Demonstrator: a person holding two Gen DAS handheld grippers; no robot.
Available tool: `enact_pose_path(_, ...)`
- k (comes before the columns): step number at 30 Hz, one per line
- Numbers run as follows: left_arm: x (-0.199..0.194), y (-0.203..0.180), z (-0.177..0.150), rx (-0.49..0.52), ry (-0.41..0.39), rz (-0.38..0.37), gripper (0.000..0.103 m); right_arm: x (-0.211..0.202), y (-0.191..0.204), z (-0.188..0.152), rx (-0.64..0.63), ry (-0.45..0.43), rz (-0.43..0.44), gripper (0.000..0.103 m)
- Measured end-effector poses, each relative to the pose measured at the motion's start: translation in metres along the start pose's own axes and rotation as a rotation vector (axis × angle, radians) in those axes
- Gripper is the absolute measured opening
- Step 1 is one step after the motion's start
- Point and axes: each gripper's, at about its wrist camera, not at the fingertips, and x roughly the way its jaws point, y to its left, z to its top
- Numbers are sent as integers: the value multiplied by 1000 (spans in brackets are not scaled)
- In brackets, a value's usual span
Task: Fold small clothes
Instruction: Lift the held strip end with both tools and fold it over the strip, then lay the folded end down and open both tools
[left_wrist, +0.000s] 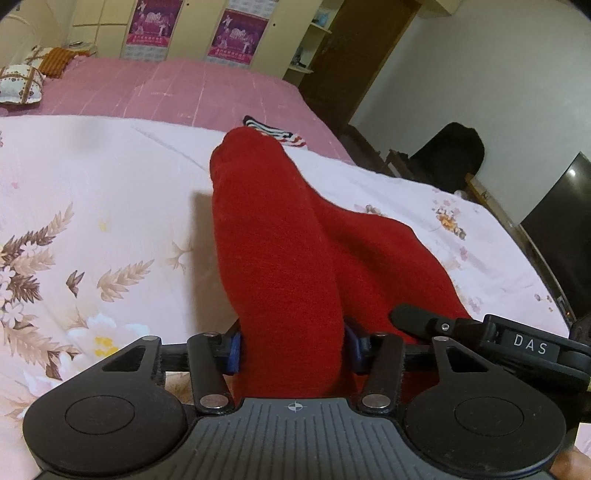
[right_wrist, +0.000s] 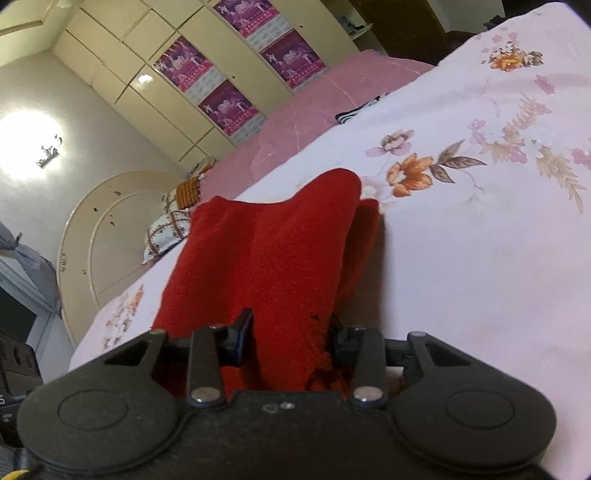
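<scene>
A red knit garment (left_wrist: 280, 240) lies over the floral white sheet (left_wrist: 92, 206) on the bed. My left gripper (left_wrist: 293, 347) is shut on a thick fold of it, the cloth bunched up between the blue pads and rising ahead. My right gripper (right_wrist: 291, 339) is shut on another edge of the red garment (right_wrist: 266, 251), which drapes forward in folds over the sheet (right_wrist: 480, 258). The tip of the right gripper (left_wrist: 417, 317) shows at the left view's lower right, beside the cloth.
A striped dark-and-white cloth (left_wrist: 273, 129) lies past the garment near the pink bedspread (left_wrist: 177, 88). Pillows (left_wrist: 22, 83) sit at the far left. A wardrobe with posters (right_wrist: 221, 74) stands behind. The bed's right edge (left_wrist: 517, 236) drops to dark furniture.
</scene>
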Motion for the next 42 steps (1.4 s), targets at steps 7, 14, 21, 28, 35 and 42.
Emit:
enact_pose_path(7,-28,11,8,5,-36,11,52,0,27,-1,-18,-1,53,38)
enact_pose_path(14,-74,57,11,-26,-72,51,52,17,72,-13,-42,26,99,38)
enact_pose_path(21,-129,138,7,-52,-105,104,52,52,140,-51,-57,49,145,38)
enact_pose_path(28,-165,232,13,-80,-118,185,52,110,210,-99,-38,82,195,38)
enact_pose_path(35,-153,301,7,-106,-101,244,52,159,239,-129,-49,117,182,38)
enact_pose_path(42,-145,333,-14,-113,-111,275,75,168,217,-137,-81,91,10,47)
